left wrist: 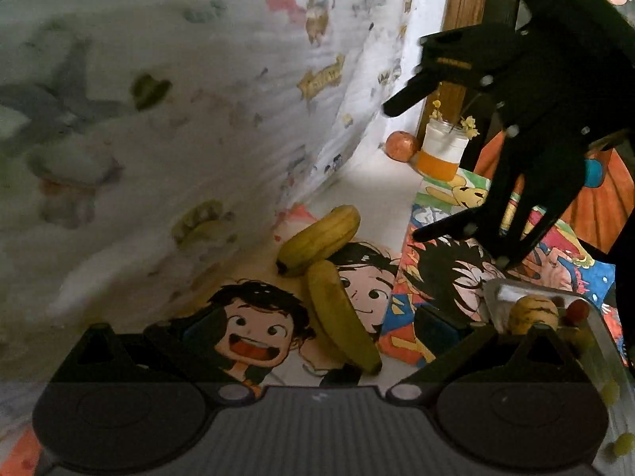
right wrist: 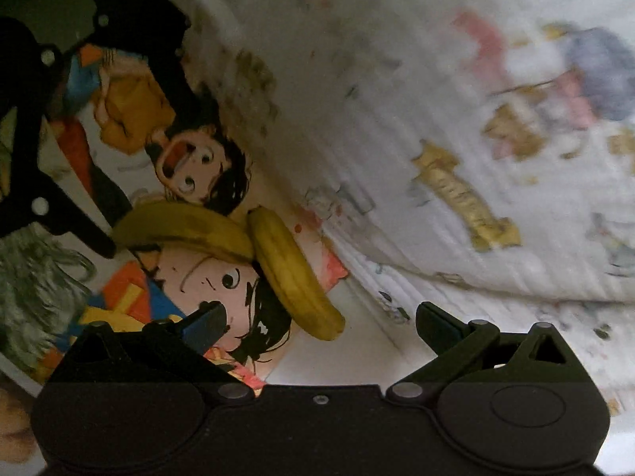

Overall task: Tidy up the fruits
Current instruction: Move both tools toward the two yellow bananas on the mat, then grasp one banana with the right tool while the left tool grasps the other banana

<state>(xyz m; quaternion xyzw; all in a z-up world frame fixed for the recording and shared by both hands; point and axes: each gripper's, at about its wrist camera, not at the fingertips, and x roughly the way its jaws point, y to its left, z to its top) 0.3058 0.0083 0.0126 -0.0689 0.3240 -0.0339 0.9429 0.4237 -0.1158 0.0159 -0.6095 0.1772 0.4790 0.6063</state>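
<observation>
Two yellow bananas lie touching on a cartoon-print sheet. In the left wrist view the near banana (left wrist: 341, 317) runs between the fingers of my left gripper (left wrist: 305, 329), which is open and holds nothing; the far banana (left wrist: 321, 238) lies beyond it. My right gripper (left wrist: 404, 172) hangs open above the sheet at the upper right. In the right wrist view my right gripper (right wrist: 321, 323) is open, with the tip of one banana (right wrist: 293, 273) just in front of it. The other banana (right wrist: 186, 230) lies to the left, near the open left gripper (right wrist: 147, 178).
A white printed quilt (left wrist: 178, 119) rises like a wall along the left of the bananas. An orange fruit (left wrist: 401, 145) and a glass of orange liquid (left wrist: 442, 150) stand at the back. A metal tray (left wrist: 500, 285) with small fruits sits at the right, green grapes (left wrist: 609, 392) beside it.
</observation>
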